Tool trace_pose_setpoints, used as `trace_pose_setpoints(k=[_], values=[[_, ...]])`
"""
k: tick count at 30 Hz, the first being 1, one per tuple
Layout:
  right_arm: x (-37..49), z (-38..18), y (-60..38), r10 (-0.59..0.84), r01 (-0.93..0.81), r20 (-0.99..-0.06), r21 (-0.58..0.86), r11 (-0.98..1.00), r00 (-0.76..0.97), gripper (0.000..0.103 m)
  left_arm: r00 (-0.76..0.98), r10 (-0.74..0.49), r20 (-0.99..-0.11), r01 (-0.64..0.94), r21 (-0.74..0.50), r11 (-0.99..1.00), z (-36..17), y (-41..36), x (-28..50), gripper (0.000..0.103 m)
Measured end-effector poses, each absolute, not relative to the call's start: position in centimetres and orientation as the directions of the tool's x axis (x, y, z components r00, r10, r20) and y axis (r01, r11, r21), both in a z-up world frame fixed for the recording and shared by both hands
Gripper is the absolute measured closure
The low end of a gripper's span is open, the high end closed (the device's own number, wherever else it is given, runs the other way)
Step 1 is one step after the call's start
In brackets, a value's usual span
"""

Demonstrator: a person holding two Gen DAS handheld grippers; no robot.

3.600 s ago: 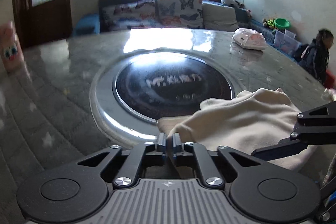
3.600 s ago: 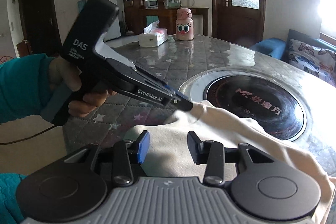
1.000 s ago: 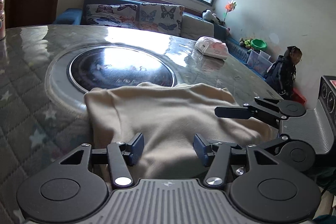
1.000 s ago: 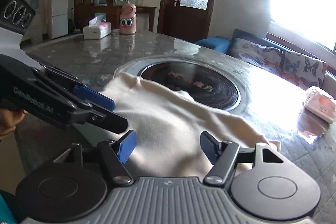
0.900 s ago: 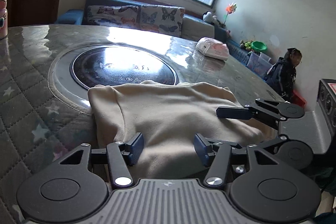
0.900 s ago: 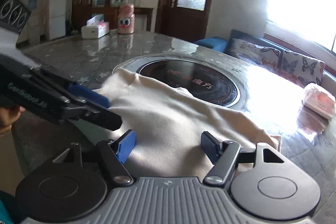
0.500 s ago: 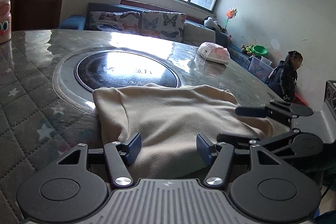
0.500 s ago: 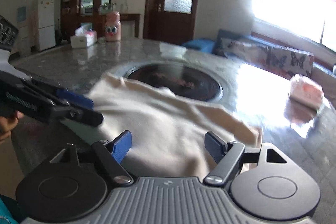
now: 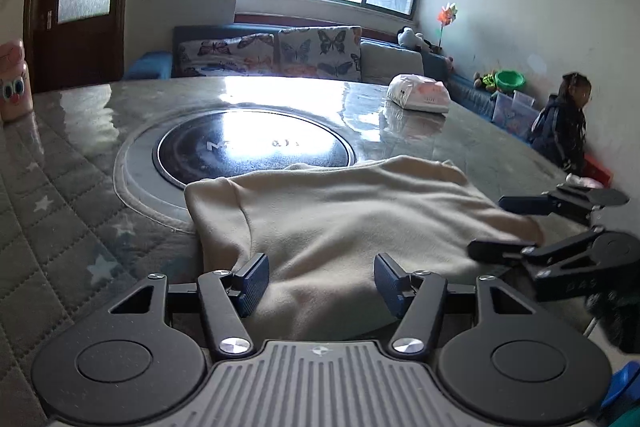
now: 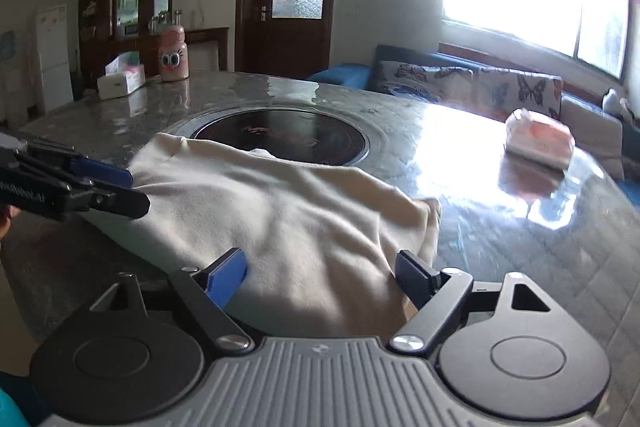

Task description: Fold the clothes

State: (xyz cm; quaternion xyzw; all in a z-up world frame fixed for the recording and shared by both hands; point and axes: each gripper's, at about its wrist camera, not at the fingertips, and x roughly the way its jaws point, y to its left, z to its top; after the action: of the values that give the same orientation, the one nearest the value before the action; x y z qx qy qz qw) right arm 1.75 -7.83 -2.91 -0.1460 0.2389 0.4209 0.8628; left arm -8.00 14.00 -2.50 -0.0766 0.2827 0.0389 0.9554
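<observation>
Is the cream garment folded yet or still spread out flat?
Folded, at least once: the cream garment lies doubled into a compact block with a rounded fold edge, not spread flat.

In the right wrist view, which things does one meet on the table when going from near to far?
Right hand-held gripper → cream garment → round black cooktop inset → pink cartoon bottle at the far edge of the table.

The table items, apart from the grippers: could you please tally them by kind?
Cream garment: 1
Pink cartoon bottle: 1
Tissue box: 1
Soft tissue pack: 1
Total: 4
</observation>
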Motion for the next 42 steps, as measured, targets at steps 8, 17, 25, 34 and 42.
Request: trace_pose_setpoints(k=[8, 17, 25, 34, 42], values=[[2.7, -2.4, -9.4, 0.619, -0.743, -0.527, -0.037, 0.668, 0.583, 0.019, 0.836, 0.048, -0.546, -0.123, -0.102, 0.987, -2.3, 13.8, -8.0, 0.041], [4.2, -2.7, -11.1, 0.571, -0.684, -0.535, -0.019, 0.729, 0.623, 0.019, 0.843, 0.051, -0.535, -0.122, -0.099, 0.988, -1.5, 13.8, -8.4, 0.038], [4.9, -3.1, -11.6, 0.557, -0.671, -0.549, -0.009, 0.741, 0.623, 0.015, 0.833, 0.05, -0.55, -0.121, -0.093, 0.988, -2.0, 14.0, -8.2, 0.038], [6.9, -2.6, -9.3, 0.558, -0.684, -0.537, -0.049, 0.728, 0.633, 0.015, 0.832, 0.066, -0.55, -0.139, -0.091, 0.986, -1.6, 14.4, -7.7, 0.035], [7.9, -2.8, -8.8, 0.528, -0.675, -0.561, -0.077, 0.733, 0.638, 0.012, 0.821, 0.054, -0.568, -0.136, -0.103, 0.985, -2.1, 14.9, -7.6, 0.033]])
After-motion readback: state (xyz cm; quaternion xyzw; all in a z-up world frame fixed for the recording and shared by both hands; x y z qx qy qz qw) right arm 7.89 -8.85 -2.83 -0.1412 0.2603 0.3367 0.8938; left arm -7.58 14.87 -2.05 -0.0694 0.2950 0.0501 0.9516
